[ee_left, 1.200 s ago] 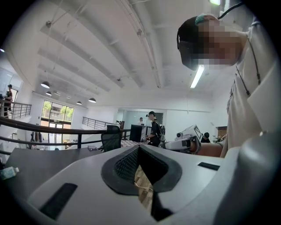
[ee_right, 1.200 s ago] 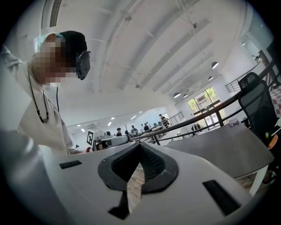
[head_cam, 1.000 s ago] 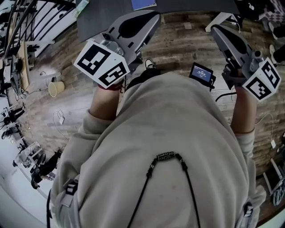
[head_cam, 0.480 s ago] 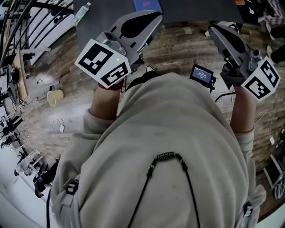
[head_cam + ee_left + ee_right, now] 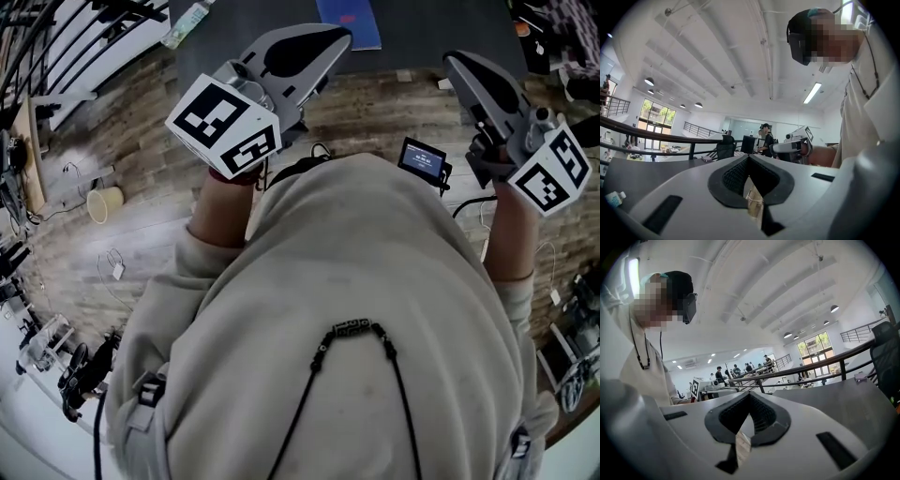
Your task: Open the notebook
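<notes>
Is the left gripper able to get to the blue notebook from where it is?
Probably yes. The left gripper points toward the blue notebook on the dark table, with nothing between them. Its jaws are shut, and it looks higher than the table, so it must dip.

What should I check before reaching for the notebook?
1. Notebook in sight: ok. It is blue and lies closed and flat on the dark table.
2. Left gripper empty: ok. Its jaws are together with nothing between them.
3. Right gripper empty: ok. Its jaws are together on nothing.
4. Jaws open for a grasp: not ok. Both are shut.
5. Contact with the notebook: not ok. Neither gripper touches it.
6. Which edge of the cover lifts: cannot tell.
</notes>
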A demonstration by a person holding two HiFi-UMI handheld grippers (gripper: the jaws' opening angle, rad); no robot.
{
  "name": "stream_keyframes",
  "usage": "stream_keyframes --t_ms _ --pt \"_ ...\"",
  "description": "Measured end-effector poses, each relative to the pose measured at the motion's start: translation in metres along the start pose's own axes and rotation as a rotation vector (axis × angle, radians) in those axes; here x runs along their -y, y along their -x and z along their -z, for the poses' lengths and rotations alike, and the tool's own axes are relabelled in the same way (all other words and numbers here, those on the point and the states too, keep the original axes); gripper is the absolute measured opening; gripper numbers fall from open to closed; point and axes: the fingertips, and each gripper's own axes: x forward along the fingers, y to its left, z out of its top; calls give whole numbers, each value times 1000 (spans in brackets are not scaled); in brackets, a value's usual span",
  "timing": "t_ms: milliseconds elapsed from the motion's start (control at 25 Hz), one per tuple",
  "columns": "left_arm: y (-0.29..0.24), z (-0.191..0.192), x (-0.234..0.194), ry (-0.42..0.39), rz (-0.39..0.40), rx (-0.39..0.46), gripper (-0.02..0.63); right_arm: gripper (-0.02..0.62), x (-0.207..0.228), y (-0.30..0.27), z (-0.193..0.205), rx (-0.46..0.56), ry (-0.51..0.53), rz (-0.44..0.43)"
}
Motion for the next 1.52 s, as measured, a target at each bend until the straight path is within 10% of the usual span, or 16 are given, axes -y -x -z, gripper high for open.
stream_keyframes --t_ms 800,1520 --pt "30 15 -17 71 -68 13 5 15 -8 -27 6 -69 -6 -52" --pt "-112 -12 -100 35 -142 -36 5 15 160 -48 -49 -9 -88 -175"
